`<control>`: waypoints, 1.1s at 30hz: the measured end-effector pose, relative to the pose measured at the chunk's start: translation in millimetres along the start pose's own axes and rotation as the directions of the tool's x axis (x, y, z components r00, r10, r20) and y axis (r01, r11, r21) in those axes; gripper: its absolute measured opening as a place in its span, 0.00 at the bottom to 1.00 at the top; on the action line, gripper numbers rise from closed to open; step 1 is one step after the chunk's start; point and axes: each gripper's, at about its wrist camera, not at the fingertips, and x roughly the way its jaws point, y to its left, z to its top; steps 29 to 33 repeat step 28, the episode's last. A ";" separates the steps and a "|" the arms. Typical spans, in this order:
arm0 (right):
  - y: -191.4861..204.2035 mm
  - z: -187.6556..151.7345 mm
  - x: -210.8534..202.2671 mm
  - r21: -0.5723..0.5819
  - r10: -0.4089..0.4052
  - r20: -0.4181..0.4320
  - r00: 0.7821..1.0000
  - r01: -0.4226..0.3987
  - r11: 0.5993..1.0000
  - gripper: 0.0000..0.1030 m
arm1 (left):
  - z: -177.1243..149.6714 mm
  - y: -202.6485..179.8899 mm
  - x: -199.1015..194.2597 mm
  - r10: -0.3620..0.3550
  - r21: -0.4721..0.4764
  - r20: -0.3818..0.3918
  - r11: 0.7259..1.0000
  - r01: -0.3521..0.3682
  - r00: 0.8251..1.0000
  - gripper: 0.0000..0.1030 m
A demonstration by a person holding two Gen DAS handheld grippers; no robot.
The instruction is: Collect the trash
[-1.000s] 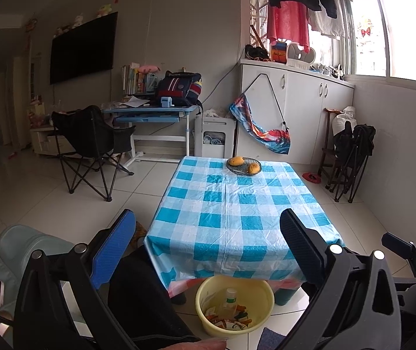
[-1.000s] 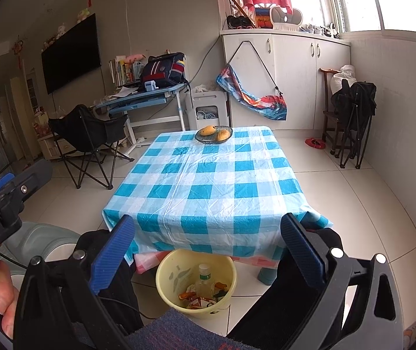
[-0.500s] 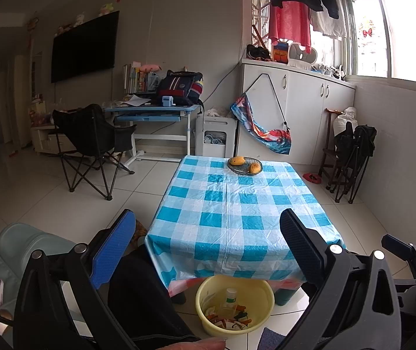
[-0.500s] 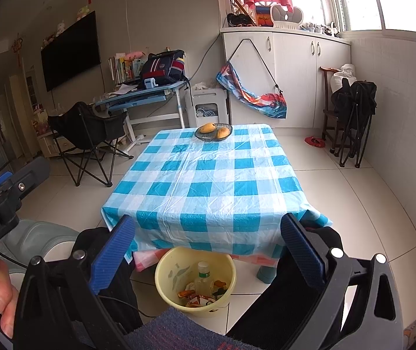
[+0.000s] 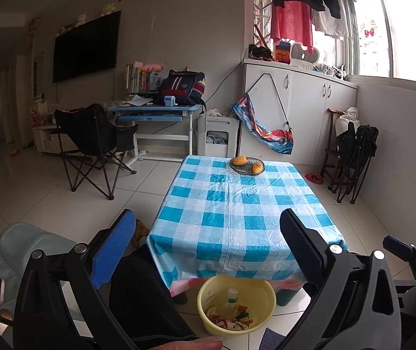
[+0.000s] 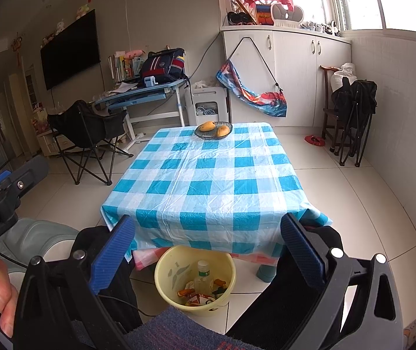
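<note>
Trash sitting in round yellow plastic basin (image 6: 195,280) on floor, below and between right fingers (image 6: 208,255) | left fingers (image 5: 208,250) and right both gaping wide, gripping nothing | blue-checked surface (image 6: 208,175) ahead looking cleared, collection seemingly finishing

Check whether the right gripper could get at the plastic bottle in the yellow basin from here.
Probably yes. The right gripper is open and empty, and the plastic bottle stands upright in the open-topped yellow basin, just clear of the checked tablecloth edge.
</note>
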 end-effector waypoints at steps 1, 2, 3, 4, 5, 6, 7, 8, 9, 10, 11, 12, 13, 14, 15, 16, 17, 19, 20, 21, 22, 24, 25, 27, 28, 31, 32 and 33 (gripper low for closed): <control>-0.2 -0.2 -0.2 0.000 0.000 -0.001 1.000 0.000 1.000 0.93 | 0.0 0.1 0.0 0.000 0.000 0.000 1.000 0.000 1.000 0.93; 0.2 0.3 0.0 0.000 0.000 -0.001 1.000 0.000 1.000 0.93 | 0.6 -0.2 -0.1 -0.001 0.000 0.000 1.000 0.001 1.000 0.93; 0.2 0.5 -0.1 0.000 0.000 -0.001 1.000 0.000 1.000 0.93 | -0.5 0.6 0.1 -0.002 -0.001 -0.001 1.000 0.002 1.000 0.93; 0.3 0.8 -0.1 0.000 0.000 -0.001 1.000 0.000 1.000 0.93 | 0.2 0.2 0.1 -0.001 -0.002 -0.001 1.000 0.001 1.000 0.93; -0.3 -0.3 -0.6 0.000 0.000 -0.003 1.000 0.000 1.000 0.93 | -0.3 0.8 0.3 -0.001 -0.003 -0.002 1.000 0.001 1.000 0.93; -1.2 -2.0 -0.8 0.000 0.000 -0.004 1.000 0.000 1.000 0.93 | -1.4 2.3 0.9 -0.002 -0.005 -0.004 1.000 0.002 1.000 0.93; -1.4 -2.3 -1.3 0.000 0.001 -0.004 1.000 -0.001 1.000 0.93 | -1.6 4.3 2.5 -0.003 -0.008 -0.008 1.000 0.003 1.000 0.93; -1.0 -1.6 -0.8 0.000 0.000 -0.004 1.000 0.000 1.000 0.93 | -2.6 5.3 3.1 -0.004 -0.010 -0.011 1.000 0.004 1.000 0.93; -1.8 -2.8 -2.0 0.001 0.001 -0.005 1.000 -0.001 1.000 0.93 | -2.8 6.1 3.8 -0.011 -0.013 -0.013 1.000 0.010 1.000 0.93; -0.8 -1.1 -0.7 0.001 0.001 -0.005 1.000 -0.001 1.000 0.93 | -3.7 7.0 4.2 -0.025 -0.016 -0.016 1.000 0.025 1.000 0.93; -1.7 -4.0 -1.3 0.001 0.002 -0.008 1.000 -0.002 1.000 0.93 | -4.3 7.4 4.4 -0.040 -0.019 -0.015 0.999 0.040 0.999 0.93; -2.8 -5.7 -2.4 0.003 0.003 -0.012 1.000 -0.003 1.000 0.93 | -5.4 8.3 4.4 -0.058 -0.025 -0.010 0.998 0.058 0.998 0.93; -3.2 -9.7 -3.4 0.005 0.004 -0.015 1.000 -0.004 1.000 0.93 | -6.1 7.5 3.3 -0.071 -0.025 0.000 0.997 0.071 0.997 0.93; -4.2 -12.2 -4.8 0.008 0.006 -0.018 1.000 -0.006 1.000 0.93 | -6.4 5.7 2.4 -0.074 -0.019 0.007 0.997 0.075 0.997 0.93; -4.7 -14.3 -6.0 0.011 0.006 -0.021 1.000 -0.006 1.000 0.93 | -7.8 4.7 1.3 -0.073 -0.011 0.011 0.997 0.073 0.997 0.93; -6.4 -15.9 -7.7 0.016 0.007 -0.023 1.000 -0.007 1.000 0.93 | -8.0 2.3 0.2 -0.071 -0.003 0.014 0.997 0.071 0.997 0.93; -7.2 -17.0 -8.4 0.022 0.007 -0.026 1.000 -0.007 1.000 0.93 | -7.3 -0.1 -0.4 -0.069 0.002 0.014 0.998 0.069 0.997 0.93; -11.1 -20.2 -11.5 0.035 0.008 -0.035 0.999 -0.007 0.999 0.93 | -7.4 -2.2 0.4 -0.070 0.005 0.005 0.998 0.070 0.998 0.93; -13.1 -20.1 -11.2 0.042 0.009 -0.040 0.999 -0.007 0.999 0.93 | -7.5 -2.6 1.9 -0.067 0.004 -0.004 0.998 0.067 0.998 0.93; -15.8 -22.9 -13.8 0.049 0.010 -0.045 0.999 -0.007 0.999 0.93 | -7.3 -2.9 3.8 -0.067 0.005 -0.016 0.998 0.067 0.998 0.93; -18.0 -24.3 -15.5 0.056 0.010 -0.051 0.999 -0.007 0.998 0.93 | -5.9 -3.1 5.1 -0.070 0.008 -0.029 0.998 0.070 0.997 0.93; -22.1 -24.1 -17.2 0.070 0.008 -0.065 0.998 -0.004 0.998 0.93 | -6.0 -3.3 8.0 -0.069 0.008 -0.048 0.998 0.069 0.996 0.93; -24.0 -24.0 -18.0 0.074 0.007 -0.069 0.998 -0.002 0.997 0.93 | -4.6 -2.1 8.7 -0.068 0.005 -0.053 0.998 0.069 0.996 0.93; -28.2 -22.5 -19.6 0.075 -0.001 -0.064 0.998 0.006 0.997 0.93 | -2.9 -1.3 9.2 -0.066 0.002 -0.059 0.998 0.067 0.996 0.93; -29.8 -18.2 -16.5 0.073 -0.001 -0.064 0.998 0.005 0.997 0.93 | -0.5 0.4 10.2 -0.061 -0.002 -0.057 0.998 0.061 0.996 0.93; -29.8 -18.2 -16.5 0.073 -0.001 -0.064 0.998 0.005 0.997 0.93 | -0.5 0.4 10.2 -0.061 -0.002 -0.057 0.998 0.061 0.996 0.93; -29.8 -18.2 -16.5 0.073 -0.001 -0.064 0.998 0.005 0.997 0.93 | -0.5 0.4 10.2 -0.061 -0.002 -0.057 0.998 0.061 0.996 0.93; -29.8 -18.2 -16.5 0.073 -0.001 -0.064 0.998 0.005 0.997 0.93 | -0.5 0.4 10.2 -0.061 -0.002 -0.057 0.998 0.061 0.996 0.93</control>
